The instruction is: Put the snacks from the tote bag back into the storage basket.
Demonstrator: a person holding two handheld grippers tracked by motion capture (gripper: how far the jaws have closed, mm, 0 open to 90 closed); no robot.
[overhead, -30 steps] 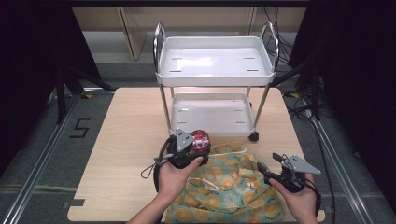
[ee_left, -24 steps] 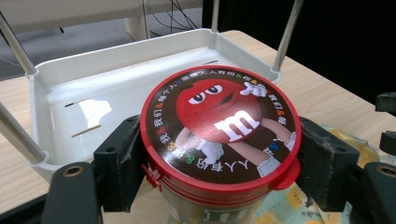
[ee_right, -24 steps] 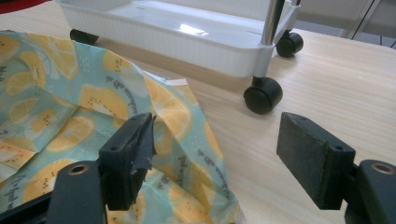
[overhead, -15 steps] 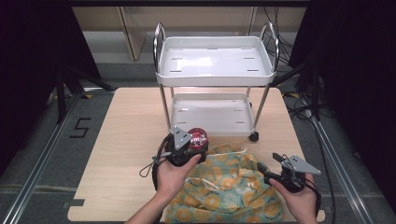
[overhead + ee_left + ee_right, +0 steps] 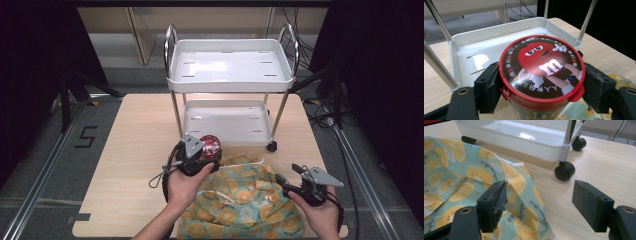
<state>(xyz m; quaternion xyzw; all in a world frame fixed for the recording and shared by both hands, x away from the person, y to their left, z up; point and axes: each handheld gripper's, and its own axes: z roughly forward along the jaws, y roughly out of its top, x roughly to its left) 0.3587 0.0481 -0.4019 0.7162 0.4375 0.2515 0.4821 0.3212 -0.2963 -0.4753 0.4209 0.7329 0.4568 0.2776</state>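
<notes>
Left claw (image 5: 534, 82) clenched on red-lidded candy tub (image 5: 541, 72), right claw (image 5: 544, 205) released beside orange-print bag (image 5: 461, 182); next, probably carrying tub to cart's lower tray (image 5: 499, 37).

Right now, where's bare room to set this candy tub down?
Both cart trays are bare: the top tray and the lower tray just ahead of the candy tub. The table left of the cart is bare too. It's crowded near the person, where the orange-print bag lies.
</notes>
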